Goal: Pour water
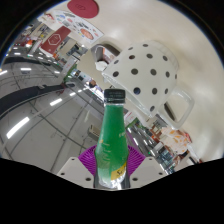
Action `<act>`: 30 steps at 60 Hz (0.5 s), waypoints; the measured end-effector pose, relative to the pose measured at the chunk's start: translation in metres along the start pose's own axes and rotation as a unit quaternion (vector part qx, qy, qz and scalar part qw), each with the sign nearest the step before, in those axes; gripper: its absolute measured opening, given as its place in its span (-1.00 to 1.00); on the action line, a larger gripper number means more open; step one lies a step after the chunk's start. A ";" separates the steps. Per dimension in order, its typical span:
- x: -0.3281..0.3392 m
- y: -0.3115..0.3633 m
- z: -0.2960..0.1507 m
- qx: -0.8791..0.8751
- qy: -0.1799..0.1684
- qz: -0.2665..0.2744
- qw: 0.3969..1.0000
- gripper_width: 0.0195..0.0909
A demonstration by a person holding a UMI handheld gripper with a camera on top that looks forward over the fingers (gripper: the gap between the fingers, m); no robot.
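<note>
The green bottle (114,140) stands between the fingers of the hand-held gripper (112,166), its lower body against the magenta pads (92,158); both fingers appear to press on it, so the grip is judged closed on the bottle; black cap (116,96) on, not yet removed. The bottle's long axis runs away from the hand-held gripper along the fingers, cap end farthest; it leans slightly to the right in the view. The scene itself is tilted, so whether the bottle is upright over the bench cannot be told.

Directly beyond the cap sits a large white vessel with black dots (145,70), judged the likely receiver; it lies ahead and a little right of the bottle's neck, near but apart from it. To the left a shiny metal surface (35,100) reflects ceiling lights; small red-and-white items (58,40) lie farther off beyond it; more small clutter (170,140) sits right of the bottle, too blurred to identify.

Judgement: pouring cannot start while the cap stays on; nothing stands between neck and dotted vessel.
</note>
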State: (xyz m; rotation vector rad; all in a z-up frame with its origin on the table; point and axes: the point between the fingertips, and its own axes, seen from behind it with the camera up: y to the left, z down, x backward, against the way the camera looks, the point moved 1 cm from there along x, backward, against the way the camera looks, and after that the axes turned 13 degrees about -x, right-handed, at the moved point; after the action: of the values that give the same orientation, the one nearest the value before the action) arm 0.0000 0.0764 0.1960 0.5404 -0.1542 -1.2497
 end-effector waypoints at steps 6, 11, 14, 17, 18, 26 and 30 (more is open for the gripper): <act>-0.019 0.000 -0.003 -0.008 0.010 0.009 1.000 -0.57; -0.018 0.000 0.017 0.006 0.034 0.019 0.999 -0.57; -0.008 0.010 0.036 0.057 0.056 0.028 0.996 -0.57; -0.016 0.026 0.050 0.159 0.079 0.048 0.983 -0.56; -0.015 0.033 0.056 0.199 0.087 0.053 0.975 -0.57; -0.020 0.118 0.061 0.582 0.064 0.073 0.807 -0.56; -0.012 0.170 0.033 0.746 -0.016 0.085 0.661 -0.56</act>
State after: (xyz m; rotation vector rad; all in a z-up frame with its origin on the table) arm 0.1287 0.1132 0.3058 1.8628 -1.3079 -0.6833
